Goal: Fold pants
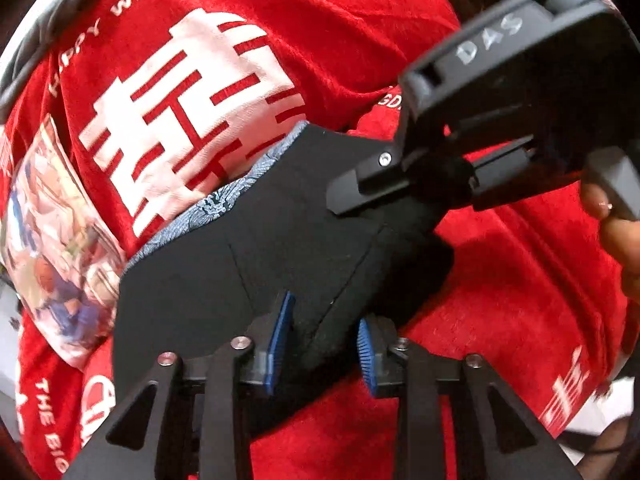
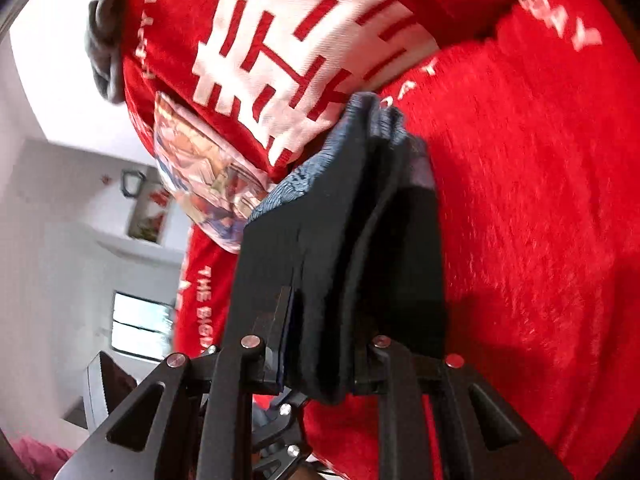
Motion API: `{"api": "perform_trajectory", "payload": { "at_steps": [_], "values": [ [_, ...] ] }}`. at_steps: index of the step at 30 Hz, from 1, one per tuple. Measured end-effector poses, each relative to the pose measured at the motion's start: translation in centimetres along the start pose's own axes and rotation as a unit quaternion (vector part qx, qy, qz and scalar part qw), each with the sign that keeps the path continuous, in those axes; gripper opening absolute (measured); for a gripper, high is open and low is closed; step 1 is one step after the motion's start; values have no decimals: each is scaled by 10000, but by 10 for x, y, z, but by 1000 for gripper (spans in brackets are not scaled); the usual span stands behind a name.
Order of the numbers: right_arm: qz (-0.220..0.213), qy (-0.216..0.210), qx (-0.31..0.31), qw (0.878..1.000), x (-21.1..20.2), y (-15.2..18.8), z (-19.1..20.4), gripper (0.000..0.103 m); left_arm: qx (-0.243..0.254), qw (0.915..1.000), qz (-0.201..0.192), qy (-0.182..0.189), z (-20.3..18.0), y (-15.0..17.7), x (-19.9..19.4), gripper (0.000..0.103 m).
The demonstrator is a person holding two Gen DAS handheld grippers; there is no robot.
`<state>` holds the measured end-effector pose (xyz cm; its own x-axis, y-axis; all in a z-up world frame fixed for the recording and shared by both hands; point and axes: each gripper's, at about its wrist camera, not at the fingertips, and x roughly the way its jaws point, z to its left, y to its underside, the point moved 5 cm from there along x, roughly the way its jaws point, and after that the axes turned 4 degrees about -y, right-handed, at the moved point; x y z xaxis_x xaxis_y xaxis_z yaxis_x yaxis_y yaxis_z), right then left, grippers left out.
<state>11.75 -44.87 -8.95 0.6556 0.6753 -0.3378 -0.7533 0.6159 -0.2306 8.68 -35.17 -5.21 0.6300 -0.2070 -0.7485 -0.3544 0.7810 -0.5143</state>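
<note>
**Both grippers pinch the black pants**

The black pants (image 1: 280,240) hang bunched between the two grippers above the red wedding cloth (image 1: 500,300). The left gripper (image 1: 324,344) has its blue-padded fingers (image 1: 280,340) narrowed on one fold. The right gripper (image 2: 320,356) clamps the other bunch. A printed picture cloth (image 1: 56,248) lies beside them.

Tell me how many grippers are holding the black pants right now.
2. The left gripper clamps the near edge of the black pants; the right gripper pinches a bunched fold further along.
</note>
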Motion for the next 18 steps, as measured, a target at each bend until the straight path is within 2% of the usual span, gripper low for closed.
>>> {"api": "perform_trajectory", "payload": {
  "at_steps": [2,6,9,11,12,13,14,15,16,17,18],
  "values": [
    [-16,-128,106,9999,4,2,-6,22,6,10000,73,42,6,5,-6,47],
    [-46,-395,96,9992,10,7,3,22,-195,9997,6,132,25,13,-28,47],
    [15,-187,13,9998,16,17,6,22,-496,9988,-32,43,47,19,-37,47],
    [27,167,-63,9998,16,21,2,24,-905,9958,-19,124,68,19,-41,47],
    [22,217,-98,9997,14,22,3,27,-1155,9932,-19,147,81,20,-44,47],
    [20,381,-176,9991,10,24,7,35,-1351,9908,-8,101,94,20,-45,49],
    [23,554,-275,9981,7,25,10,40,-1557,9878,24,-39,109,21,-43,68],
    [11,720,-392,9966,1,26,14,51,-1705,9852,47,-188,121,23,-39,78],
    [-29,913,-521,9945,-5,27,19,66,-1897,9811,57,-372,134,26,-36,84],
    [-145,1243,-668,9899,-14,27,24,71,-2082,9768,108,-497,148,30,-30,84],
    [-261,1521,-802,9848,-23,28,27,72,-2178,9744,192,-526,156,34,-24,84]
  ]
}}
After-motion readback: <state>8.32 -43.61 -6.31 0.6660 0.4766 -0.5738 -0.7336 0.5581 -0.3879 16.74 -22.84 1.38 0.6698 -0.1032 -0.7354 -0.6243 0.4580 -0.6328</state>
